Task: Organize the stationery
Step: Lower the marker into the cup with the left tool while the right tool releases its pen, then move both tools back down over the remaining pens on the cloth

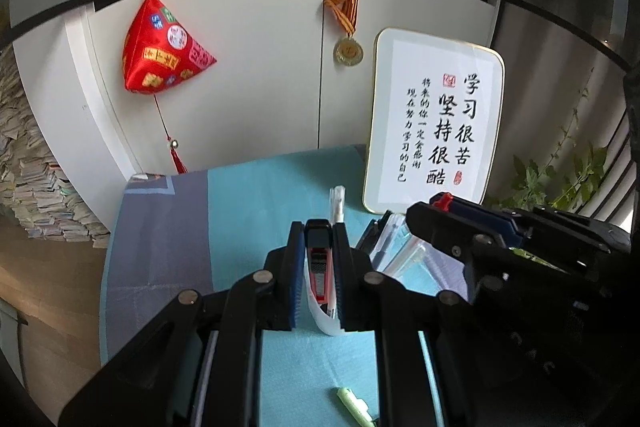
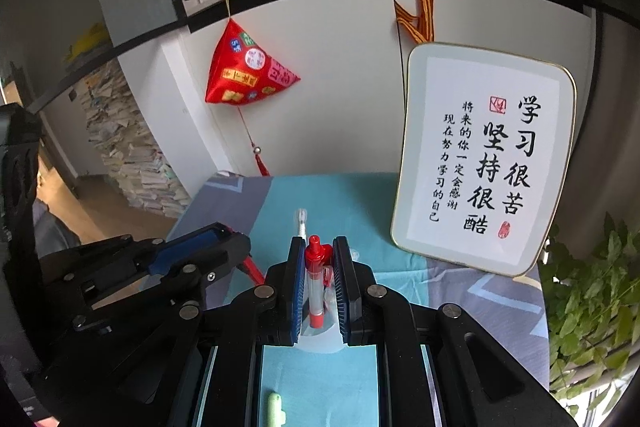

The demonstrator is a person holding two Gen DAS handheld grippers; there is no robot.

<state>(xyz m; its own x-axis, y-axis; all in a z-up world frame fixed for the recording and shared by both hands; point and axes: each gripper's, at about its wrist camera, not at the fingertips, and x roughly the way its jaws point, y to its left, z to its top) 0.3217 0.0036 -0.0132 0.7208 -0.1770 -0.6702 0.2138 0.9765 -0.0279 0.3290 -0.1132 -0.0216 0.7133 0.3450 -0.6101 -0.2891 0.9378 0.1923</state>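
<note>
My left gripper [image 1: 319, 227] is shut on a red and black utility knife [image 1: 319, 263], with a strip of white plastic [image 1: 325, 321] hanging beneath it. My right gripper [image 2: 318, 241] is shut on a red-capped pen with a clear barrel [image 2: 315, 279], which stands upright between the pads. The two grippers hover side by side above the table; the right gripper [image 1: 436, 205] and left gripper [image 2: 234, 233] each show in the other's view. A clear pencil case [image 1: 404, 251] lies between them. On the teal cloth lie a white pen [image 1: 337, 203] [image 2: 301, 219] and a green highlighter [image 1: 354, 407] [image 2: 276, 407].
A framed calligraphy board [image 1: 436, 123] [image 2: 484, 163] leans at the table's back right. A red pouch [image 1: 164, 51] and a medal [image 1: 349, 51] hang on the white cabinet. A plant [image 2: 592, 299] stands to the right. Paper stacks [image 1: 36, 195] sit beyond the table's left edge.
</note>
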